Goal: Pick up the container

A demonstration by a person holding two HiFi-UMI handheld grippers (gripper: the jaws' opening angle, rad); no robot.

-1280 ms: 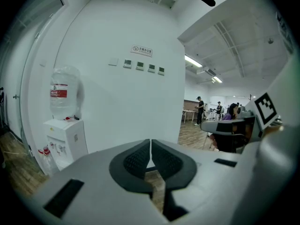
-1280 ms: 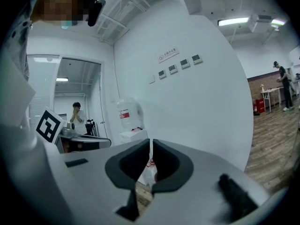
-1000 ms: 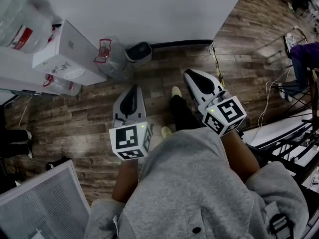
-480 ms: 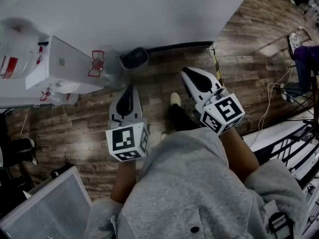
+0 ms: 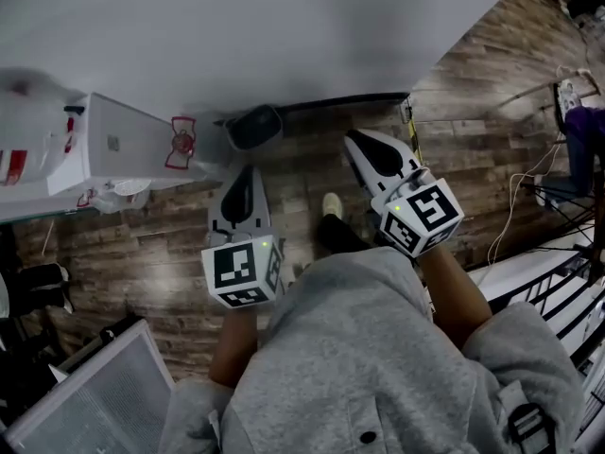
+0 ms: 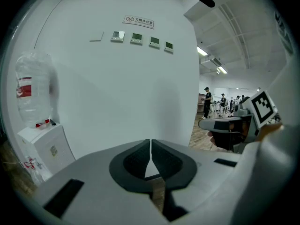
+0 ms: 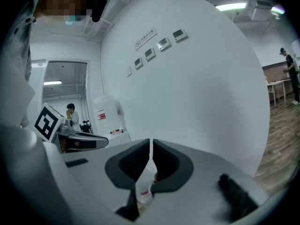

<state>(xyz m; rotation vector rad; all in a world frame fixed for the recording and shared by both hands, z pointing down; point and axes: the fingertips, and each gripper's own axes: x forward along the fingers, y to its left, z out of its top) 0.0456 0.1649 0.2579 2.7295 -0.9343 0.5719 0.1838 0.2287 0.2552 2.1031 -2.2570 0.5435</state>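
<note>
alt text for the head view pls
A person in a grey hoodie holds the left gripper and right gripper, both shut and empty, out over a wood-plank floor facing a white wall. A white water dispenser stands at left, a dark bin at the wall's foot.

- A large clear plastic water bottle with a red label (image 5: 33, 135), far to the left of the left gripper (image 5: 248, 173) fingers, is blurred and cut off by the head view's left edge.
- Under the right gripper (image 7: 151, 146) fingers, which are closed, only a sliver of a clear plastic thing with a red mark (image 7: 144, 189) shows. What it is cannot be told.
- The white wall sign (image 6: 138, 20) high above the left fingers has print too small to read.
</note>
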